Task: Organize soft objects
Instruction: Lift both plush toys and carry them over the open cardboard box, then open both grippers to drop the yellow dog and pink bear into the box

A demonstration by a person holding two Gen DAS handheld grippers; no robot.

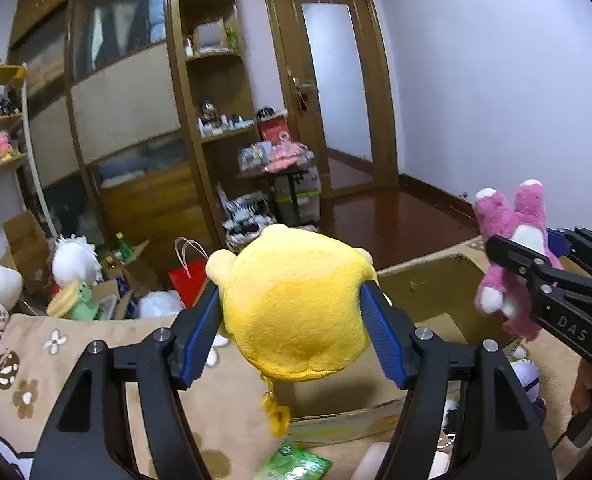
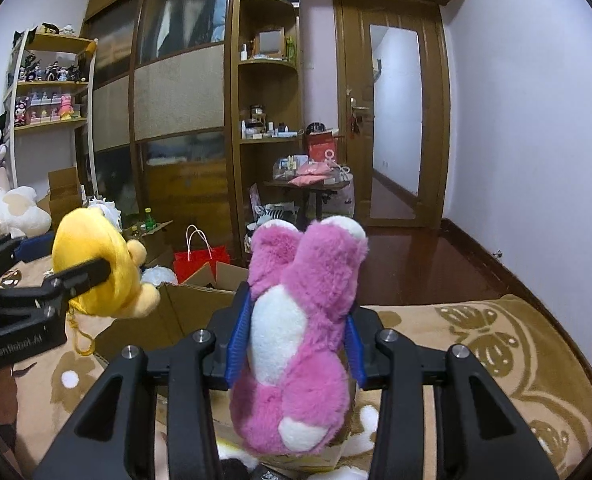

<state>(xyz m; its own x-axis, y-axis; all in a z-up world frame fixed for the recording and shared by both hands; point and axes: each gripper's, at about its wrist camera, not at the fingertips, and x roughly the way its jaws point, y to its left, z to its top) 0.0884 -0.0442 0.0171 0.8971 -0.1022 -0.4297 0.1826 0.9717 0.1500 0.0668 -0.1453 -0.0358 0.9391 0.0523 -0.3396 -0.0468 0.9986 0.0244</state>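
Observation:
My left gripper (image 1: 292,312) is shut on a round yellow plush (image 1: 296,308), its blue pads (image 1: 200,332) pressing both sides; a yellow cord loop dangles beneath. The same yellow plush (image 2: 96,268) shows at the left of the right wrist view, held in the air. My right gripper (image 2: 297,340) is shut on a pink and white plush (image 2: 296,336) that stands upright between the blue pads (image 2: 240,332). From the left wrist view that pink plush (image 1: 507,256) hangs at the right in the right gripper (image 1: 535,268). Both toys hover over an open cardboard box (image 1: 427,292).
The cardboard box (image 2: 192,312) rests on a beige flower-patterned blanket (image 2: 495,340). Inside it lie more plush toys (image 1: 527,376). A green packet (image 1: 296,464) lies near the front. Beyond the bed are a red bag (image 2: 202,260), white plush (image 1: 74,260), wardrobe and dark wooden floor (image 1: 395,220).

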